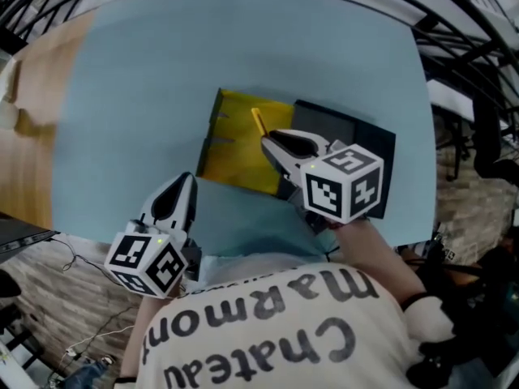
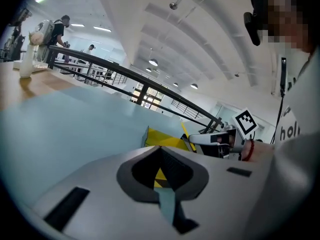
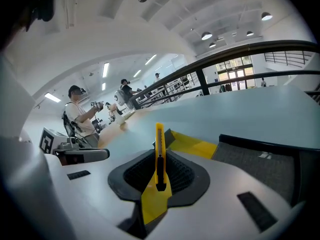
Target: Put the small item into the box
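Note:
An open yellow box lies in the middle of the light blue table, its black lid beside it on the right. My right gripper hovers over the box's right part, shut on a slim yellow utility knife that sticks out past the jaws. In the right gripper view the knife stands upright between the jaws, with the box and the lid beyond. My left gripper is shut and empty, near the table's front edge, left of and nearer than the box.
A wooden tabletop adjoins the blue table on the left. Black railings run behind and to the right of the table. Cables lie on the floor at the lower left. Other people stand far off in the hall.

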Demonstrator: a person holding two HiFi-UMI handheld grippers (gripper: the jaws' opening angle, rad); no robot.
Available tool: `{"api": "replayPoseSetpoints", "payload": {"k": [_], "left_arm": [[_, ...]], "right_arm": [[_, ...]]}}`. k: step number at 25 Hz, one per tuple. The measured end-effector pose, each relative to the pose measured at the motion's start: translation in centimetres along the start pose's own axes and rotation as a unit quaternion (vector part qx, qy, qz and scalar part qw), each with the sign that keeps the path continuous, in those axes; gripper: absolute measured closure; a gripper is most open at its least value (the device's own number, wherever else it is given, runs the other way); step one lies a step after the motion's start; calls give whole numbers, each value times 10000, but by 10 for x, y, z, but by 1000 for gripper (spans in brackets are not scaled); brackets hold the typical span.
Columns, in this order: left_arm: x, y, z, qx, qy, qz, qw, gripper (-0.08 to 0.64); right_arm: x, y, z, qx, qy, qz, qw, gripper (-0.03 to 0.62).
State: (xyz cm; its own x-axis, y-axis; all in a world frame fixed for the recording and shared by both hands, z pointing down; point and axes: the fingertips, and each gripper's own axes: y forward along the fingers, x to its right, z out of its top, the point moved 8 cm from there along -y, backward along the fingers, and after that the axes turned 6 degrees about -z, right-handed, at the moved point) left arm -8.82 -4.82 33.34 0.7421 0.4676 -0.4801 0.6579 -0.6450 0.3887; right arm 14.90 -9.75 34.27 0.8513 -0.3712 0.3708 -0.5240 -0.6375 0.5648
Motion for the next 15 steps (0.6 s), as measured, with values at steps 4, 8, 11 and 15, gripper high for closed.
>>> {"api": "replayPoseSetpoints", "payload": {"k": [4,8,11,15], "left_arm": [[2,12,10,-153,189,-76,9997,558],[8,24,22,-89,603,-484,9970,558],[5,35,28,-145,830,-731,9938,558],[1,50,30,-380,1119,-1242,9852,558]], "right_arm": [[10,3,1,50,138,-61,9999,508],[21,1,3,133,233,-261,9993,508],[22,0,0,159,324,-435,9984,508],[21,-2,-7,97,332,-865,9956,508]]}}
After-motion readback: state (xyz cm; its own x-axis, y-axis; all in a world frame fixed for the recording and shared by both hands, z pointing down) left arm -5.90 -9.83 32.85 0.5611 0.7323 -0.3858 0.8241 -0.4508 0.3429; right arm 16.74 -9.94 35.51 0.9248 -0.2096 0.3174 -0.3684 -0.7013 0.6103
